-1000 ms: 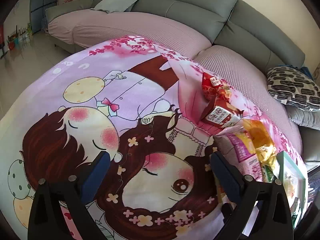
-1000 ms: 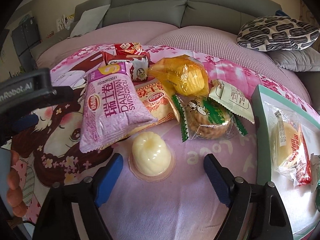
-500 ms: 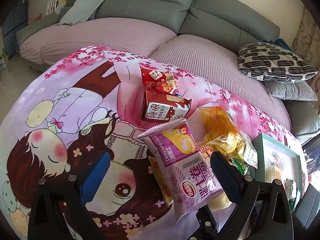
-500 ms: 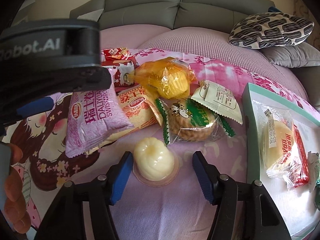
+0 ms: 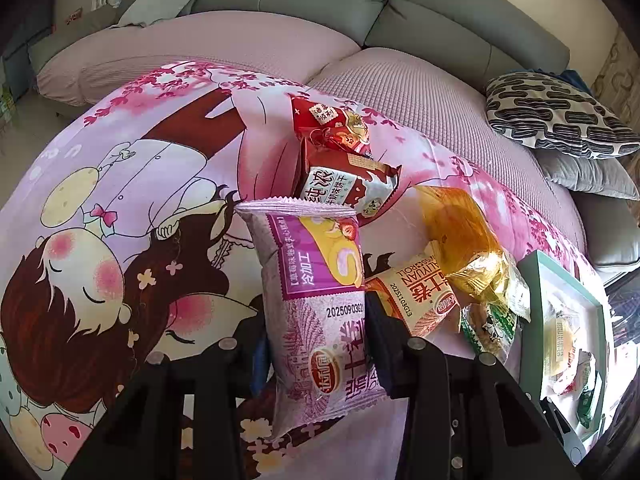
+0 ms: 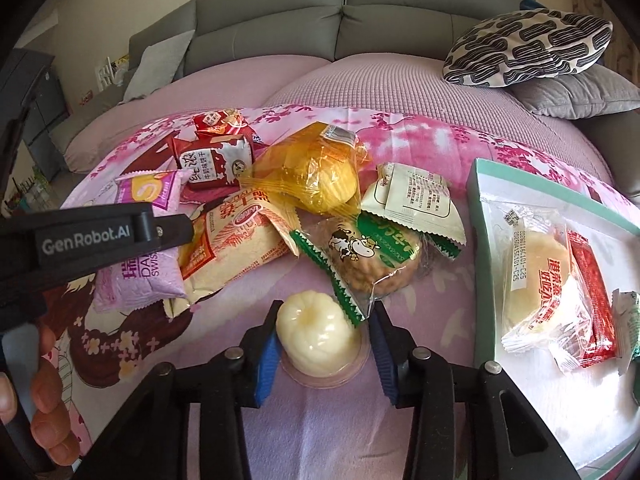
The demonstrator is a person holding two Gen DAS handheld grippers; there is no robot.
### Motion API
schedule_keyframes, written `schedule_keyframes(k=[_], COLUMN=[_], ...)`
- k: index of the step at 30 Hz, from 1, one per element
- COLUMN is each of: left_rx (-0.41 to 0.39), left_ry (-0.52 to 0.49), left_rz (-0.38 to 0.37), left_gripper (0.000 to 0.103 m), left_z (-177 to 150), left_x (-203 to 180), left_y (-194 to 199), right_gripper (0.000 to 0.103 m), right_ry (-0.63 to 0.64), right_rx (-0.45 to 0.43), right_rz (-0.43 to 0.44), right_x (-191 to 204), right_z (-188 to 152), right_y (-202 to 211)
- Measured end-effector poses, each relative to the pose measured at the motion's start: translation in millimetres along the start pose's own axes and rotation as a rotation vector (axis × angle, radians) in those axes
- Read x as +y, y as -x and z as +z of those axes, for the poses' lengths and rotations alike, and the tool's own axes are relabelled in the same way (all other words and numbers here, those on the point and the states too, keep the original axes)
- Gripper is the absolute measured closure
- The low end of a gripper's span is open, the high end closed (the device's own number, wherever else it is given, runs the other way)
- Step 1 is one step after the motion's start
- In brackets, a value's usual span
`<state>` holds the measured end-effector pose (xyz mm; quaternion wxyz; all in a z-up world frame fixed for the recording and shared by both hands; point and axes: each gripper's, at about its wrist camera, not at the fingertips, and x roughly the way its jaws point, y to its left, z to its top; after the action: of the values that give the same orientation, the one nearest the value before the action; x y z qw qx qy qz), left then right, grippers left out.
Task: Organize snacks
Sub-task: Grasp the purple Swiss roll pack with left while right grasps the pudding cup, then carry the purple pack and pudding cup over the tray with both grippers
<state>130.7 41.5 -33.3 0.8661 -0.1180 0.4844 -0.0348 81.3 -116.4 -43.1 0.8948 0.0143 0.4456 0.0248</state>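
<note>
My left gripper is shut on a purple Swiss-roll packet, which runs lengthwise between the fingers. The packet also shows in the right wrist view, under the left gripper's black body. My right gripper has closed around a pale yellow jelly cup on the pink cartoon cloth. Its blue pads sit close against the cup's sides. A green-rimmed tray at the right holds a wrapped bun and a red packet.
Loose snacks lie in a pile: an orange Swiss-roll packet, a yellow-wrapped bun, a green cookie pack, a white packet, red biscuit packs. A grey sofa with a patterned cushion stands behind.
My left gripper swung right to the snack pile and closed on the purple packet. My right gripper moved forward and narrowed around the jelly cup.
</note>
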Motion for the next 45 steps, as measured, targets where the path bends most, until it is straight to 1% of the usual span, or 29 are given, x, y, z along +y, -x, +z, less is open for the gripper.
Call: schedule_keyframes(k=[2,11,23,28,35,41,45], left_rx=[-0.011,-0.061,-0.133,-0.142,-0.120,-0.119,-0.111], left_ry=[0.006,0.020,0.012,-0.008,-0.032,-0.092,-0.145], left_rz=[-0.002,-0.020,-0.043,-0.035,-0.042,-0.071,-0.104], left_gripper=[0.063,0.064,0.064,0.064,0.064,0.064,0.064], left_z=[0.6,4.1,9.0,7.8,0.9,-7.9,-14.7], left_x=[2.0,5.8,-1.5,-10.6,-31.6,-64.9,-91.8], left_y=[3.2,24.3,59.1,64.5,61.4,63.7,65.4], right_gripper=[0.060,0.060,0.060,0.060,0.060,0.060,0.060], right_ry=[-0.008,-0.033,-0.036,-0.042,-0.088,-0.162,-0.214], right_rx=[-0.007,-0.060,-0.161,-0.175,-0.182,-0.194,-0.203], right_rz=[0.005,0.038,0.073,0.077,0.067,0.024,-0.019], right_x=[-0.9,-4.4,-2.7,-5.0,-27.6,-62.5,-90.1], right_z=[0.3,4.2,11.5,11.8,11.5,7.9,3.3], right_y=[4.7,28.1,70.0,77.2,85.1,95.3,102.7])
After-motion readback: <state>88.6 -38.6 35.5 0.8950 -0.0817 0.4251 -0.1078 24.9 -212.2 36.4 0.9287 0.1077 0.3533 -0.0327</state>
